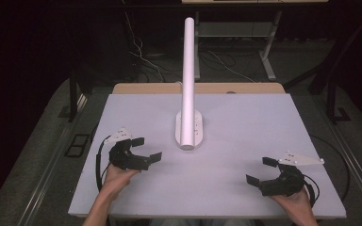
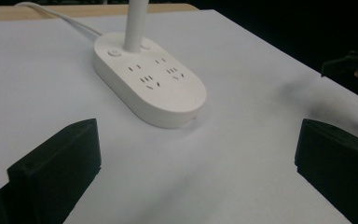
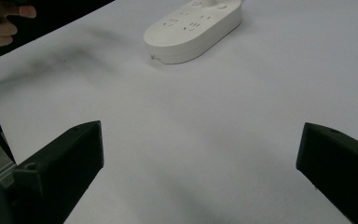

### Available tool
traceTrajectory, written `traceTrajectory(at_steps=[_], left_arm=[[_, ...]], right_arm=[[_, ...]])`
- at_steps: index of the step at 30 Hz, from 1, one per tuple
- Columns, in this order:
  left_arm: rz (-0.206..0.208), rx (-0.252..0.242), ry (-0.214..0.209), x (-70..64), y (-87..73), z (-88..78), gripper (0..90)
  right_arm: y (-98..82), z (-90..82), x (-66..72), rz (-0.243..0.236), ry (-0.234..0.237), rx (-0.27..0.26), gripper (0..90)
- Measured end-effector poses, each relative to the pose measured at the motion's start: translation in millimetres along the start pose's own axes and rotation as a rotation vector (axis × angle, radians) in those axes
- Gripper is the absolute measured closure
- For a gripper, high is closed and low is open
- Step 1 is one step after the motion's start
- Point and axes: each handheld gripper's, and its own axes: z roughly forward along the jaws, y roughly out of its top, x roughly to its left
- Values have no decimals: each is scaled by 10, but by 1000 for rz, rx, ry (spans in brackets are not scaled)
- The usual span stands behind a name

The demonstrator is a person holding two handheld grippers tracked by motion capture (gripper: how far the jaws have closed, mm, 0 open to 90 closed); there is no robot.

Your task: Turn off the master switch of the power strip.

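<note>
A white oval power strip (image 1: pixel 189 129) lies at the middle of the white table (image 1: pixel 245 122), with a tall white pole (image 1: pixel 188 70) rising from its far end. Its sockets face up in the left gripper view (image 2: pixel 154 79) and it sits farther off in the right gripper view (image 3: pixel 193 28). My left gripper (image 1: pixel 147 149) rests low at the table's left, open, jaws spread wide with bare table between them. At the right my right gripper (image 1: pixel 260 170) is open too, holding nothing. Both point toward the power strip, well short of it.
A white cord (image 2: pixel 60 16) runs from the power strip toward the table's far wooden edge (image 1: pixel 198 88). Black cables (image 1: pixel 99 160) trail from both grippers. Dark floor with table legs and loose wires lies beyond the table.
</note>
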Motion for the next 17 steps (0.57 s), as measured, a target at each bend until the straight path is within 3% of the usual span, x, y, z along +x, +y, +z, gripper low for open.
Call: traceTrajectory(at_steps=[17], left_arm=[[2, 7, 6, -143, -387, -120, 1]], right_arm=[[0, 44, 34, -5, 3, 17, 0]])
